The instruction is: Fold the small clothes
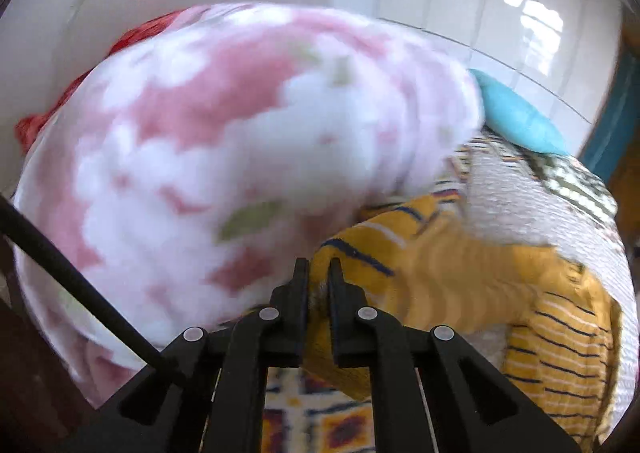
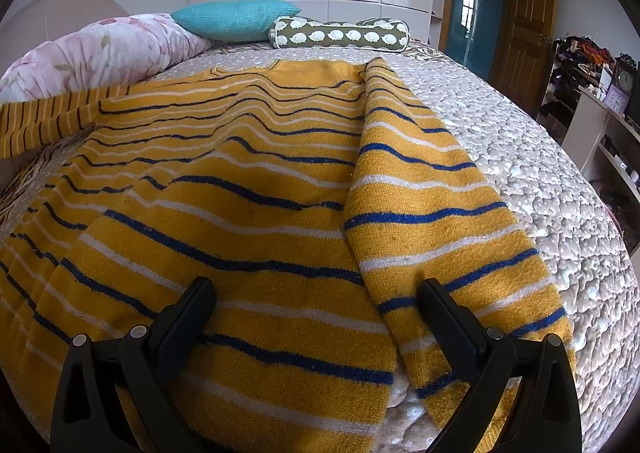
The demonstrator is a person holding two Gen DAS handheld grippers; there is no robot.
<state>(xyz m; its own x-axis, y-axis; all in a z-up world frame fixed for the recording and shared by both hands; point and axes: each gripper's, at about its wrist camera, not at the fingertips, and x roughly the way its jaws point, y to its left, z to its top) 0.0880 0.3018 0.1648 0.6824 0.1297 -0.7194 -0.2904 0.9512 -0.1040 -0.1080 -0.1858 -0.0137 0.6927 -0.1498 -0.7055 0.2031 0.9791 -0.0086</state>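
A yellow sweater (image 2: 248,189) with blue and white stripes lies spread on the bed. Its right sleeve (image 2: 424,213) is folded inward over the body. The other sleeve (image 2: 48,117) stretches off to the left, lifted off the bed. In the left wrist view my left gripper (image 1: 318,269) is shut on a yellow sweater edge (image 1: 320,273), which trails blurred to the right (image 1: 460,273). My right gripper (image 2: 316,293) stands open low over the sweater's near hem, its fingers (image 2: 200,301) apart with only flat cloth beneath.
A pink floral duvet (image 1: 240,141) fills the left wrist view, close to the gripper. A teal pillow (image 2: 234,19) and a patterned bolster (image 2: 340,35) lie at the bed's head. White quilted bedcover (image 2: 520,173) shows at the right. Shelves (image 2: 600,101) stand beyond the bed.
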